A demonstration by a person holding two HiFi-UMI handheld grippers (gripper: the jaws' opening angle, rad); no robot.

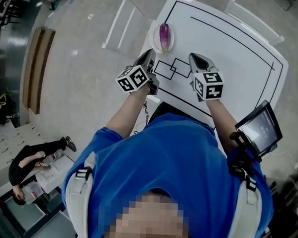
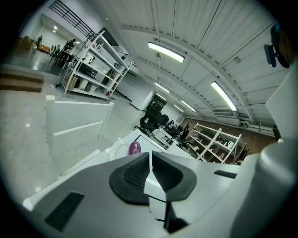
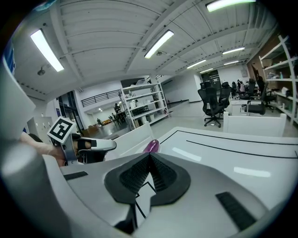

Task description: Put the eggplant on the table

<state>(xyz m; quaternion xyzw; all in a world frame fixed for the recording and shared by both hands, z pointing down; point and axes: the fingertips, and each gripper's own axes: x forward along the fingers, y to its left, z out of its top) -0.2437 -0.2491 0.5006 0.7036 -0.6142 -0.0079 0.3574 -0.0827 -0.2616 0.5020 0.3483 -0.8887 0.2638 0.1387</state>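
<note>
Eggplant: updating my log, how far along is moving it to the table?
Nothing done: the eggplant lies on the plate, not the bare table. Nothing in hand: left tool and right tool are shut, empty. Left: grasp it, set it on the table.

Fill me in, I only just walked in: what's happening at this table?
A person in a blue shirt holds a gripper in each hand above the near edge of the white table. The left gripper and right gripper are both shut and empty. The purple eggplant lies untouched on a white plate, just beyond the left gripper.
</note>
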